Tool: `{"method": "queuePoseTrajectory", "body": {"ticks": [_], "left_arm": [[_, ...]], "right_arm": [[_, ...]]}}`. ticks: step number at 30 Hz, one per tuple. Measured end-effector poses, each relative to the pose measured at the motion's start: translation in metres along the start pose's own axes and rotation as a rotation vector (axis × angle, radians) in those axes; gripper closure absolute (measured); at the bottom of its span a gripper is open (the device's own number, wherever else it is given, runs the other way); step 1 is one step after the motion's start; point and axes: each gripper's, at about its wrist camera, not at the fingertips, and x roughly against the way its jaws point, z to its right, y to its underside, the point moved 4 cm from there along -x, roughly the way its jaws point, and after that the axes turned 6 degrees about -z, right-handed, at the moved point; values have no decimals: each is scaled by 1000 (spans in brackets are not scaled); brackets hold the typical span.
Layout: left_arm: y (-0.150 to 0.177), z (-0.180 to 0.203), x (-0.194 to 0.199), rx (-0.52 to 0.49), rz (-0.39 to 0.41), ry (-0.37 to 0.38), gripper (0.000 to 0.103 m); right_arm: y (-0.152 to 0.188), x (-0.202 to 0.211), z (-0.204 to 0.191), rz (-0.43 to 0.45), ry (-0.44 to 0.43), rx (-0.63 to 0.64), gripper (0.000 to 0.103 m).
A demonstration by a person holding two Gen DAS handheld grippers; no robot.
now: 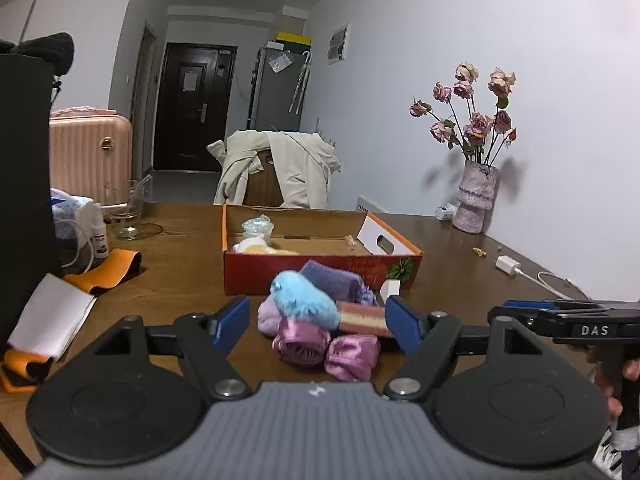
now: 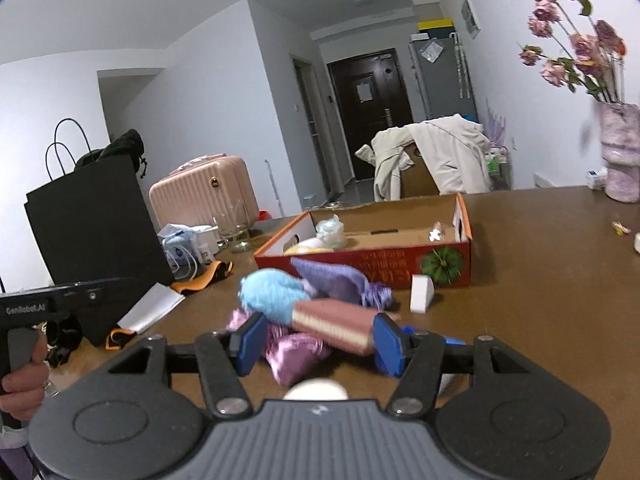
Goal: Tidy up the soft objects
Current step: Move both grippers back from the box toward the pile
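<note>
A pile of soft things lies on the brown table in front of an open red cardboard box (image 1: 320, 268) (image 2: 372, 256). The pile holds a fluffy blue piece (image 1: 304, 296) (image 2: 272, 294), a purple knit cloth (image 1: 332, 280) (image 2: 332, 280), a pink striped roll (image 1: 362, 318) (image 2: 332, 322) and shiny purple scrunchies (image 1: 300, 342) (image 2: 292, 354). My left gripper (image 1: 318, 322) is open, its blue pads on either side of the pile. My right gripper (image 2: 320, 340) is open around the pink roll, not pressing it. The box holds a few pale soft items (image 1: 256, 236).
A white wedge (image 2: 421, 293) lies by the box. A black bag (image 2: 92, 216), orange straps (image 1: 108, 270), white paper (image 1: 52, 316) and a glass (image 1: 126, 210) are on the left. A vase of roses (image 1: 476, 196) and a charger (image 1: 508, 264) are on the right.
</note>
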Motion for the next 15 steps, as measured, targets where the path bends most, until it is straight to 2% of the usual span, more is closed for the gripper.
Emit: {"method": "queuePoseTrajectory", "body": {"ticks": [7, 12, 15], "left_arm": [[27, 5, 17, -29, 11, -47, 22], [27, 7, 8, -35, -4, -36, 21], [25, 8, -1, -36, -17, -27, 21]], "right_arm": [[39, 19, -15, 9, 52, 0, 40], [47, 17, -16, -9, 101, 13, 37], [46, 12, -12, -15, 97, 4, 37]]}}
